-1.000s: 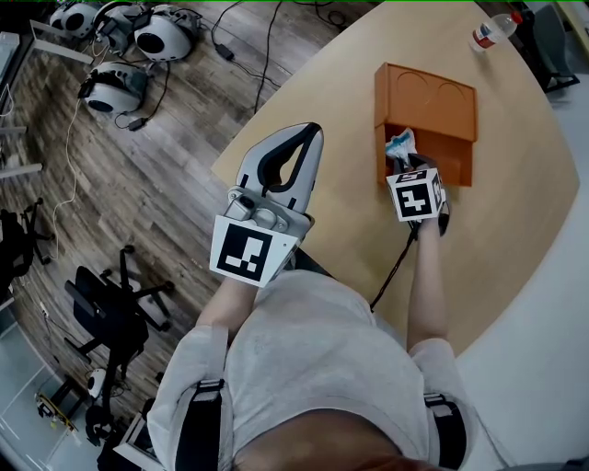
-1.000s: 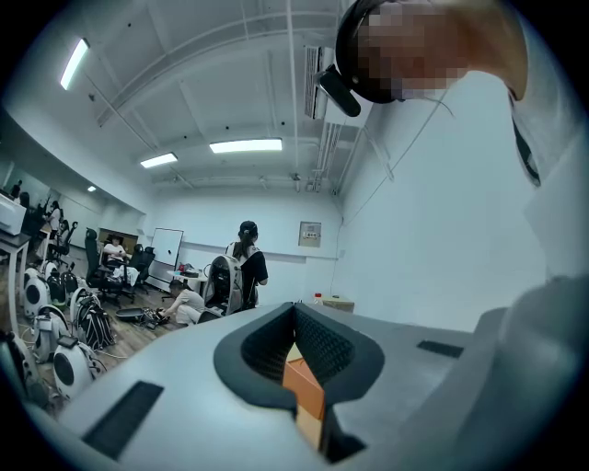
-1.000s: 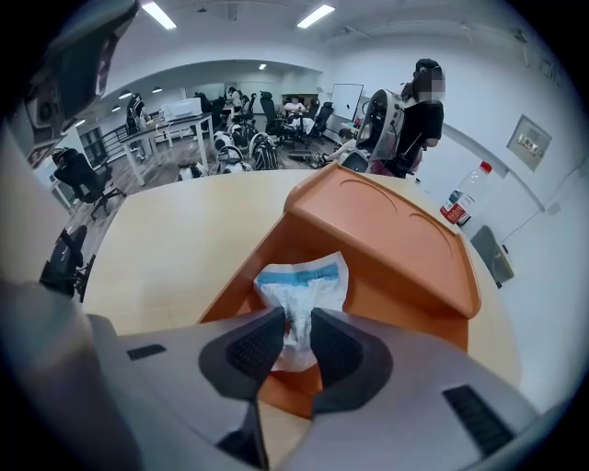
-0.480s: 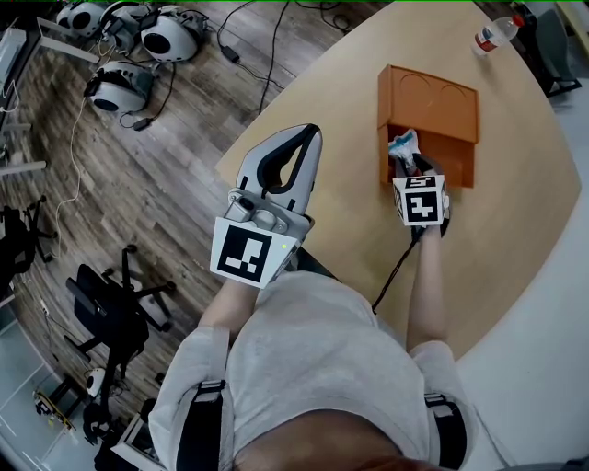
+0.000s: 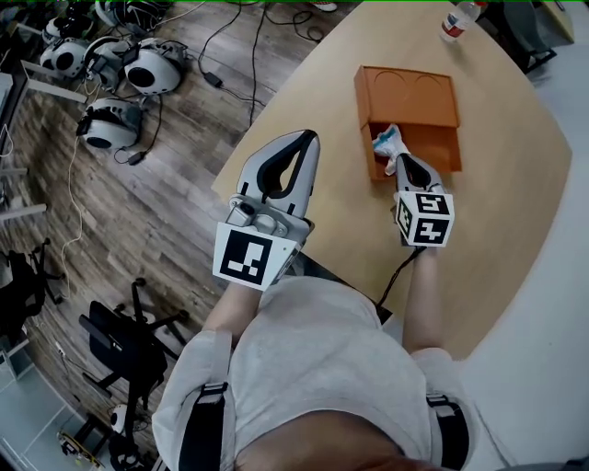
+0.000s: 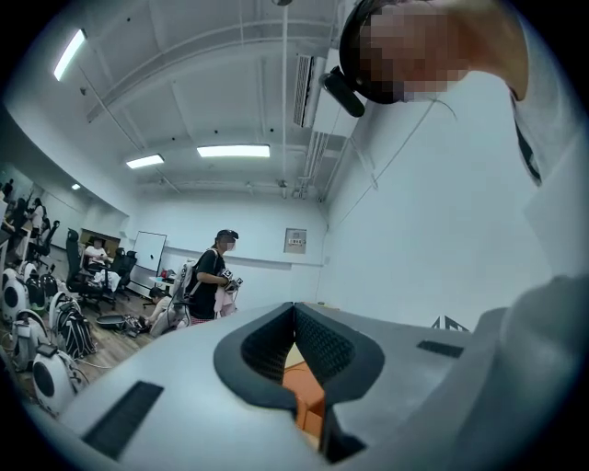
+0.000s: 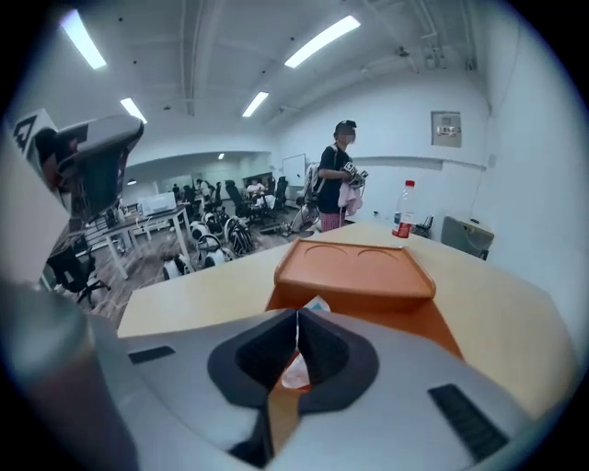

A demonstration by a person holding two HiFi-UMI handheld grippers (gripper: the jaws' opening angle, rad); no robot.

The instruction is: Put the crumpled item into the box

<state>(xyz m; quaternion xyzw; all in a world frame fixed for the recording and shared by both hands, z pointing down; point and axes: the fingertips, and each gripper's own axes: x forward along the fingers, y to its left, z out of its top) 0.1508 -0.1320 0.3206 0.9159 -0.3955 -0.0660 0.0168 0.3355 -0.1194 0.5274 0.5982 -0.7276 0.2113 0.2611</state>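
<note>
Right gripper view shows the right gripper point(image 7: 297, 317) with its two grey jaws shut, tips touching. They have just been closing, and nothing is pinched between them. Just past the tips lies the crumpled white and blue item point(image 7: 316, 304). It sits in the open part of the orange box point(image 7: 354, 267), close to the edge of the box's flat top with two round dents.

In the head view, the right gripper point(image 5: 405, 164) is at the middle right and points up the frame at the box point(image 5: 409, 97). The crumpled item point(image 5: 388, 143) lies in the left corner of the open part, just beside the gripper's tip.

The left gripper point(image 5: 308, 138) is held in the middle of the frame, over the left edge of the light wooden table point(image 5: 497, 230), well apart from the box. In its own view the left gripper point(image 6: 294, 308) has its jaws shut and holds nothing.

A clear plastic bottle with a red label point(image 5: 457, 20) stands at the top of the frame, past the box. White round headsets point(image 5: 147, 66) lie on the wood floor at the upper left.
</note>
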